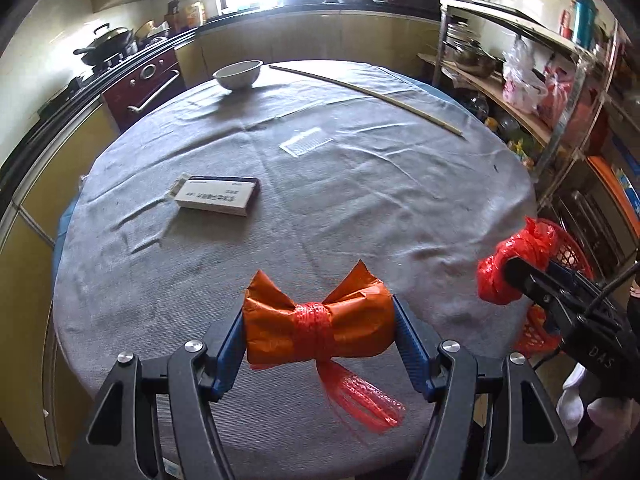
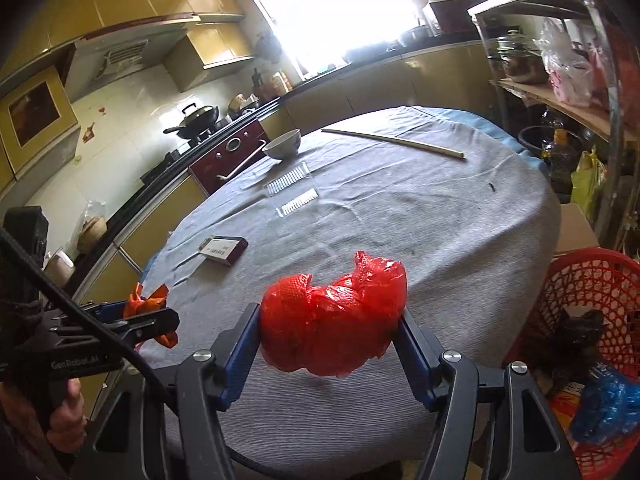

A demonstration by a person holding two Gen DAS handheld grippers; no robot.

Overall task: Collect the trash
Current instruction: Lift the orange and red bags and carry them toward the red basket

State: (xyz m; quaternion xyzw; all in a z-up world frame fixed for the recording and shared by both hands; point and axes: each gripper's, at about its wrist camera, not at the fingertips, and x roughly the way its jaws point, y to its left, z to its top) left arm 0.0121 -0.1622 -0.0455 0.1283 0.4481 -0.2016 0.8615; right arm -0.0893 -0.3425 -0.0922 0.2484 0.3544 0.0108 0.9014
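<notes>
left gripper [image 1: 319, 330] clamps orange bundle [image 1: 352, 320]; right gripper [image 2: 328, 340] clamps red bag [image 2: 332, 328].

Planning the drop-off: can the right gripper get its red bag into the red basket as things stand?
Probably yes. The right gripper is shut on the red bag, held above the table, and the red basket stands just beyond the table edge on its right, top open, though trash already lies inside.
</notes>
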